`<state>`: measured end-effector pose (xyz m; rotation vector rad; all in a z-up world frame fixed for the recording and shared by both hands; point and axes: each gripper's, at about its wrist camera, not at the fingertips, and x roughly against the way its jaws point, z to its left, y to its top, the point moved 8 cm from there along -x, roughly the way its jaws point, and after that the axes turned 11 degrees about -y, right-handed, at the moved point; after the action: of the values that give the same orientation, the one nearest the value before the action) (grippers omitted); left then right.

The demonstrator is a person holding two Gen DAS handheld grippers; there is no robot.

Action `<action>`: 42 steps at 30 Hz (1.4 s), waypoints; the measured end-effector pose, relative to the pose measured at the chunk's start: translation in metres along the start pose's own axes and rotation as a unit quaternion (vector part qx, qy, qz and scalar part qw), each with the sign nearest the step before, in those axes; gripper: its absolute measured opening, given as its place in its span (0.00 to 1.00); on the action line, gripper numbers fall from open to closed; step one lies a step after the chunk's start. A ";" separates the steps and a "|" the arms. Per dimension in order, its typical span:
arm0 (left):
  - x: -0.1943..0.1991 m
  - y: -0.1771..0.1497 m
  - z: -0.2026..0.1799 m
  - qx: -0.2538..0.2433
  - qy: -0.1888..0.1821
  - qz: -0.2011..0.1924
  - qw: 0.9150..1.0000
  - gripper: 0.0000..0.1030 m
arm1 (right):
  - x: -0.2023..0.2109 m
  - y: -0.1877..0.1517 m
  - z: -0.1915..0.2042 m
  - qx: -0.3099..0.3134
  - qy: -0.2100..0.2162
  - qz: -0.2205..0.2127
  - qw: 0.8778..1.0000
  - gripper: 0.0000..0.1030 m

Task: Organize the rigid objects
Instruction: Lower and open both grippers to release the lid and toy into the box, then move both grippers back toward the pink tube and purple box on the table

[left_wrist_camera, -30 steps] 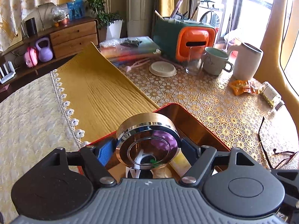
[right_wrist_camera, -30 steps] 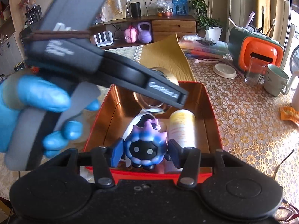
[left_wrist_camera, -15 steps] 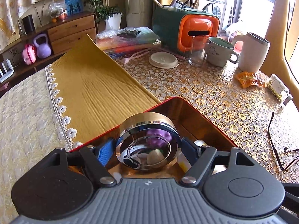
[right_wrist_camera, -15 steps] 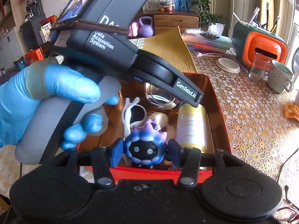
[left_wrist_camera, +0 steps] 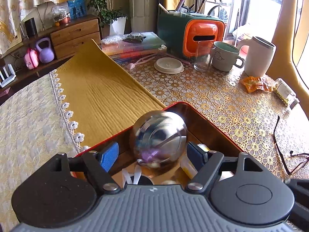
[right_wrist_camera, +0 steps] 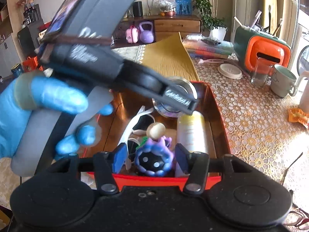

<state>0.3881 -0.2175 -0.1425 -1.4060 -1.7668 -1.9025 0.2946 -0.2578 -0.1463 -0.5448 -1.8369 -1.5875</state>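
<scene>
Packing loose items into the red box (left_wrist_camera: pixel 210 123), lower middle of both frames, looks like the step. Left gripper (left_wrist_camera: pixel 152 154) stands wide. The round metal tin (left_wrist_camera: pixel 160 133) is blurred between its jaws over the box's far end, frame-left pad clear of it, so probably let go. Right gripper (right_wrist_camera: pixel 151 154) jaws have just been opening. The purple spiky toy (right_wrist_camera: pixel 154 159) sits between them untouched, inside the box beside a cream bottle (right_wrist_camera: pixel 191 131). Low releases likely keep things from bouncing out.
</scene>
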 end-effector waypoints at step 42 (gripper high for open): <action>0.260 -0.142 0.134 0.091 0.092 -0.106 0.986 0.80 | 0.070 0.008 0.139 0.060 0.079 -0.034 0.994 0.84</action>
<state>0.2190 0.0507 -0.0726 -0.9819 -2.0052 -1.8440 0.2227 -0.1276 -0.1006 -0.2968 -1.8333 -1.5058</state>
